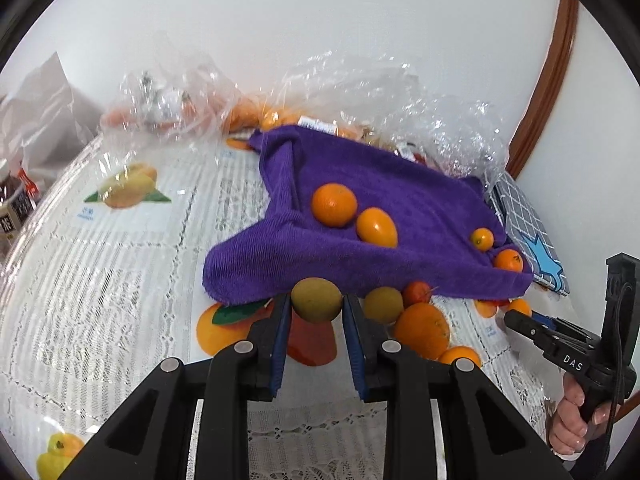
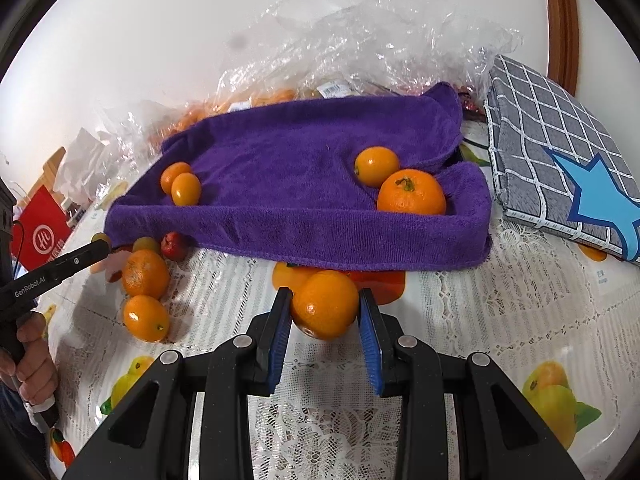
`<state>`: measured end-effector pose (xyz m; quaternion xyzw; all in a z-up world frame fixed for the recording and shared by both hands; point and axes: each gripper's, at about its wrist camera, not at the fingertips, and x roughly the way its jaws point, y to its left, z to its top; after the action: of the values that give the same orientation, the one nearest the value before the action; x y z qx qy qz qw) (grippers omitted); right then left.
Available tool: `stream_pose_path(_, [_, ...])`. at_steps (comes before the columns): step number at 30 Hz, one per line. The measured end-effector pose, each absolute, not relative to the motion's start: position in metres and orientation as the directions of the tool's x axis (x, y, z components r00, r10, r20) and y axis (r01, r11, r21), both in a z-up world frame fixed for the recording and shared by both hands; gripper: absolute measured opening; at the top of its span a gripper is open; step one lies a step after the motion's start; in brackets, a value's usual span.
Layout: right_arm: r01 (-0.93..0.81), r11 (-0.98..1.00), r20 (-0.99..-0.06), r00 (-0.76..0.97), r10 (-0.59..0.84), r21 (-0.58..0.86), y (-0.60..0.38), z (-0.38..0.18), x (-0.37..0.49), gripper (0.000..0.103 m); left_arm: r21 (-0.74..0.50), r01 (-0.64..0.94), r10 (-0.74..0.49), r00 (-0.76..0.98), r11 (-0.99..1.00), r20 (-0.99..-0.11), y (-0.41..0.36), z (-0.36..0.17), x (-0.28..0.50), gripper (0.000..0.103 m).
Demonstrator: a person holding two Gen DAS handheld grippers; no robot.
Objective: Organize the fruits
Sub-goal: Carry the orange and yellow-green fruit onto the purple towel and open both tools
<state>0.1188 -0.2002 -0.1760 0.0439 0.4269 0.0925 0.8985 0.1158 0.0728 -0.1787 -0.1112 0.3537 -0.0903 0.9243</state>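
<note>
Already four fruits sit on the purple towel (image 2: 280, 168), while several wait loose on the tabletop (image 2: 460, 320) at lower left. Left gripper (image 1: 316, 300) has its fingers clamped on a greenish-yellow fruit (image 1: 316, 299); right gripper (image 2: 325, 304) clamps an orange (image 2: 325, 304), both just below the towel's near edge.

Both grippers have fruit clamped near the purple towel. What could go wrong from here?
1. The left gripper pinches the greenish-yellow fruit only at the fingertips; a round fruit could squirt out.
2. The right gripper holds its orange the same way, above the slick plastic table cover, so a drop would likely roll.
3. The purple towel lies flat with a soft raised edge; placed fruit may roll into the four already there or off the edge.
</note>
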Motion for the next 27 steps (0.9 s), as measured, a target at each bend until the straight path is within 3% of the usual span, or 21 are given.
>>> stream_pose_path(13, [-0.127,0.974,-0.727,0.649,0.225,0.188,-0.205,-0.164,0.116,0.033,-0.209,0.074,-0.184,0.799,0.975,-0.572,0.073,-0.162,0.109,0.025])
stream_pose_path(27, [-0.164,0.976,-0.658,0.721,0.216,0.142,-0.198,-0.118,0.176,0.033,-0.187,0.046,-0.146,0.812,0.981,-0.565,0.044,-0.143,0.177,0.025])
